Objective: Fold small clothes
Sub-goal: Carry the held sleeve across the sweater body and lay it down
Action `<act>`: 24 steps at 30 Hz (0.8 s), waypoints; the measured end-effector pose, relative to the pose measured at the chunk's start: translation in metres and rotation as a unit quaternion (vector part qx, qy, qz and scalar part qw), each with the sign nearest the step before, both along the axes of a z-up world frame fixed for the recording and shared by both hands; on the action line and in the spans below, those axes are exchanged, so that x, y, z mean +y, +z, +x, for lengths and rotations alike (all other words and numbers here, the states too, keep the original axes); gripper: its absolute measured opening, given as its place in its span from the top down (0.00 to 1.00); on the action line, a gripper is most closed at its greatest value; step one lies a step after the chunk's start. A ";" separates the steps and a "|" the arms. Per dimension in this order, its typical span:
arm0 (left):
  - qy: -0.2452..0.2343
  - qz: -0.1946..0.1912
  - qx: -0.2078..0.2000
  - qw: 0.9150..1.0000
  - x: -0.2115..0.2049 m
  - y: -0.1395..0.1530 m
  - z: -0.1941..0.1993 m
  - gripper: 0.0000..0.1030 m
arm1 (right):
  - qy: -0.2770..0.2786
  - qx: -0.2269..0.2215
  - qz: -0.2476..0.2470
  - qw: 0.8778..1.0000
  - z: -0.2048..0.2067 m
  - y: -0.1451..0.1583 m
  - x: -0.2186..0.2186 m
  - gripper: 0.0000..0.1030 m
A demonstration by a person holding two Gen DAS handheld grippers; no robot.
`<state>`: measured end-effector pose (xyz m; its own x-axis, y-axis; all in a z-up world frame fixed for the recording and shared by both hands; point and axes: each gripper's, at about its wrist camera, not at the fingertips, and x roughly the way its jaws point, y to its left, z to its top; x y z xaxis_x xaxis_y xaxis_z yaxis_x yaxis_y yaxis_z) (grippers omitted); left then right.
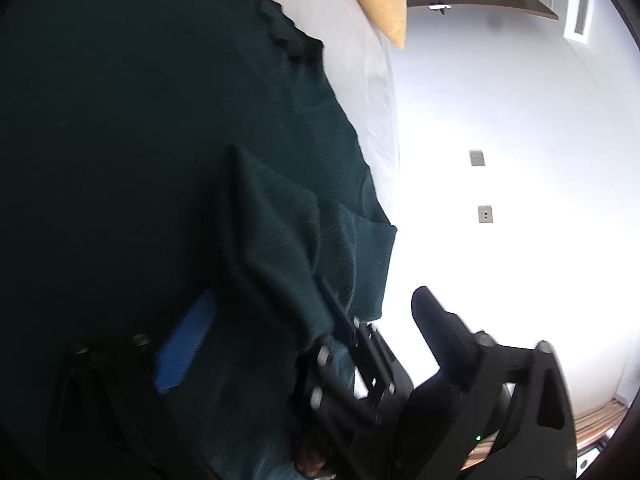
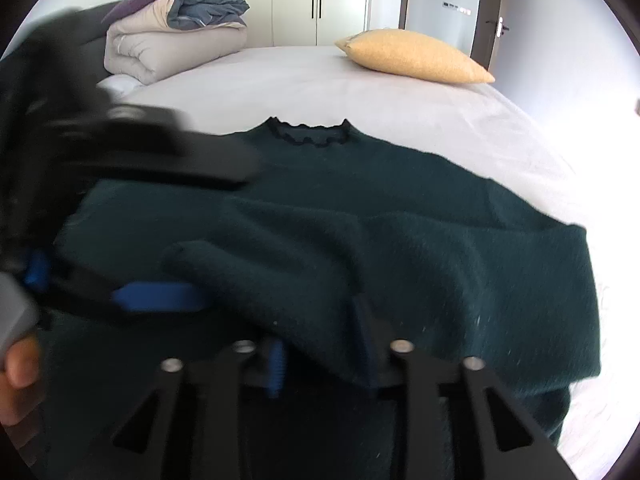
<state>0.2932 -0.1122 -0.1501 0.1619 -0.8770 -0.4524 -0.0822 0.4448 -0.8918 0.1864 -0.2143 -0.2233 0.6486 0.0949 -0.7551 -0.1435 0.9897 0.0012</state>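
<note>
The sweater [image 2: 400,240] drapes over the right gripper [image 2: 320,360], hiding its fingertips; whether they clamp the knit cannot be told. In the right wrist view the left gripper [image 2: 132,240] is motion-blurred and cut off at the left edge. The sweater's left side runs out of the left wrist frame. Wall plates [image 1: 485,214] are too small to identify.

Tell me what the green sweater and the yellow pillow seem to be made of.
The green sweater looks like a soft, fuzzy knit, perhaps wool or acrylic: matte napped surface, thick rounded folds, frilled collar. The yellow pillow looks like a woven or slightly nubby fabric cover, matte and speckled; the fiber cannot be told.
</note>
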 end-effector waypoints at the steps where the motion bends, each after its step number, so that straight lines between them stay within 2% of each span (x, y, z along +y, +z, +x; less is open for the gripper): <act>1: -0.003 -0.006 0.007 1.000 -0.002 0.002 0.003 0.44 | -0.003 0.002 0.011 1.000 -0.002 0.001 -0.002 0.47; 2: -0.006 -0.013 0.014 1.000 -0.007 -0.001 0.005 0.66 | -0.008 0.003 0.023 1.000 -0.006 0.003 -0.005 0.41; 4: -0.004 0.003 0.013 1.000 -0.011 -0.003 0.008 0.76 | -0.023 0.004 0.055 0.998 -0.018 0.007 -0.016 0.34; 6: -0.006 0.009 0.004 1.000 -0.014 -0.003 0.010 0.88 | -0.057 0.008 0.112 0.992 -0.033 0.008 -0.038 0.31; 7: -0.007 0.011 0.000 1.000 -0.013 -0.001 0.010 0.91 | -0.078 0.012 0.156 0.985 -0.040 0.006 -0.053 0.29; 9: -0.001 0.019 -0.020 1.000 -0.008 0.011 0.013 0.92 | -0.116 0.023 0.243 0.963 -0.046 -0.001 -0.081 0.28; 11: 0.010 0.026 -0.051 0.998 0.004 0.033 0.019 0.92 | -0.145 0.026 0.330 0.933 -0.050 -0.010 -0.107 0.28; 12: 0.016 0.031 -0.066 0.997 0.009 0.043 0.022 0.92 | -0.158 0.026 0.379 0.912 -0.050 -0.015 -0.120 0.26; 13: 0.024 0.038 -0.082 0.996 0.014 0.054 0.025 0.92 | -0.170 0.028 0.415 0.893 -0.048 -0.020 -0.131 0.25; 16: 0.049 0.046 -0.114 0.991 0.036 0.075 0.032 0.92 | -0.198 0.018 0.481 0.854 -0.041 -0.027 -0.154 0.24; 19: 0.074 0.058 -0.115 0.989 0.057 0.073 0.039 0.92 | -0.226 0.003 0.503 0.834 -0.035 -0.028 -0.170 0.24; 24: 0.101 0.096 -0.088 0.986 0.079 0.041 0.051 0.92 | -0.241 -0.008 0.535 0.810 -0.023 -0.037 -0.176 0.24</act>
